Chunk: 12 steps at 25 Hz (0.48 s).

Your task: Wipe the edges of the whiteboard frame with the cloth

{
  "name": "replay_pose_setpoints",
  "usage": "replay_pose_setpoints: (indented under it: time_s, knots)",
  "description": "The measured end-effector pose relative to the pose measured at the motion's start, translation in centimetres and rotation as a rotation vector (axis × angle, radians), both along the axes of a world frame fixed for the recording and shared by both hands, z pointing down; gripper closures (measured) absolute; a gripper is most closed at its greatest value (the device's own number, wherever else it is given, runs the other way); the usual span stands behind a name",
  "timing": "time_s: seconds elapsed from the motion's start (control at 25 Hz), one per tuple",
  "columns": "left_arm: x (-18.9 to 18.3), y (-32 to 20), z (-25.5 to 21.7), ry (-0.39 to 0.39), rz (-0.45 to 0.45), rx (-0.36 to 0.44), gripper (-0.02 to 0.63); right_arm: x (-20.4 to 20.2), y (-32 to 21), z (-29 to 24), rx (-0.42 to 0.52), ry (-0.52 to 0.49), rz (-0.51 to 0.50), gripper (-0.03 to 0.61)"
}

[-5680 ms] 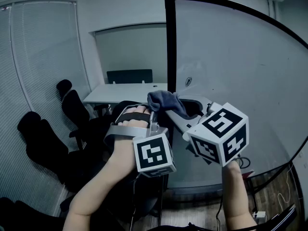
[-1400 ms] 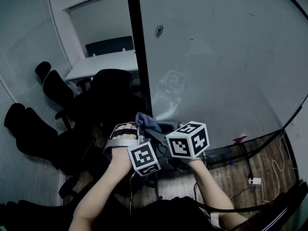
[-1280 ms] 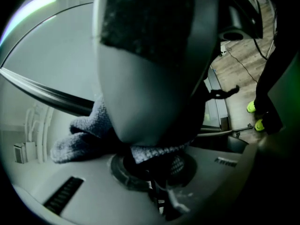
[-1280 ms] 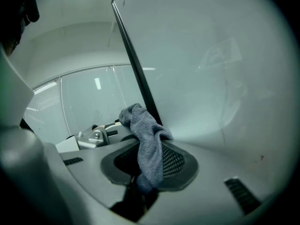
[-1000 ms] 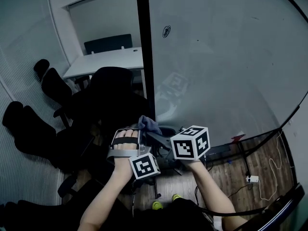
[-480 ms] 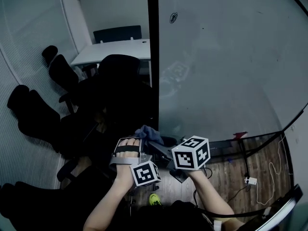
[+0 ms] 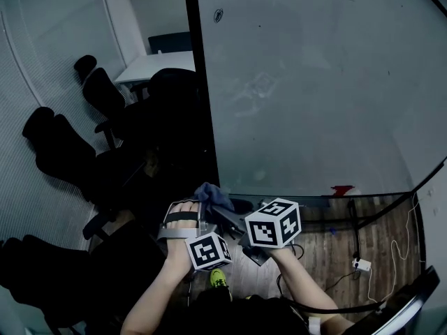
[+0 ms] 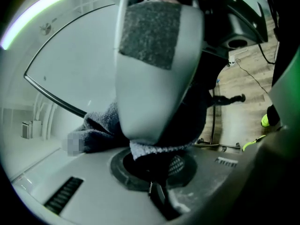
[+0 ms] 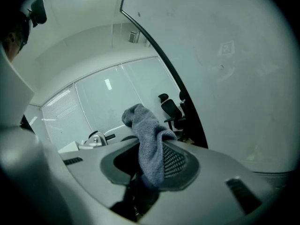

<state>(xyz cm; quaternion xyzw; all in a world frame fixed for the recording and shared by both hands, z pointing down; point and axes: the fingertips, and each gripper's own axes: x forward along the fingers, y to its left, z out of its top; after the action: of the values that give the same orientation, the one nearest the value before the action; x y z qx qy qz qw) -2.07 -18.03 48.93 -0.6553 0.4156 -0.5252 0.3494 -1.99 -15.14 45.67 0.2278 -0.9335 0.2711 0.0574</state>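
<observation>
The whiteboard (image 7: 314, 82) has a thin black frame (image 7: 200, 103); its left edge runs down to a lower corner just above the grippers. A blue-grey cloth (image 7: 213, 195) bunches at that corner. In the head view my left gripper (image 7: 203, 205) and right gripper (image 7: 228, 212) meet at the cloth, side by side. In the left gripper view the cloth (image 8: 96, 132) is pressed under a white padded jaw. In the right gripper view the cloth (image 9: 147, 125) sticks up out of the shut jaws, with the frame (image 9: 174, 76) behind it.
Black office chairs (image 7: 105, 96) and a white desk (image 7: 150, 65) stand left of the board. Under the board are its stand, a wooden floor (image 7: 335, 243) with cables and a power strip (image 7: 361, 264). A red object (image 7: 342, 189) sits at the bottom edge.
Both grippers have carried the cloth down along the board's left frame edge, from about mid-height to its lower left corner. The hold on the cloth is unchanged.
</observation>
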Motion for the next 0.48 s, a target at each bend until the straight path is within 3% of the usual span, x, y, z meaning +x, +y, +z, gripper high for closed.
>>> replay_pose_setpoints:
  time_s: [0.24, 0.48]
  knots:
    - [2.9, 4.1, 1.7, -0.017, -0.037, -0.035, 0.589, 2.9, 4.0, 1.6, -0.017, -0.009, -0.046, 0.48]
    - [4.9, 7.8, 3.1, -0.033, -0.08, -0.072, 0.589, 4.9, 7.9, 2.9, 0.026, 0.052, -0.112, 0.482]
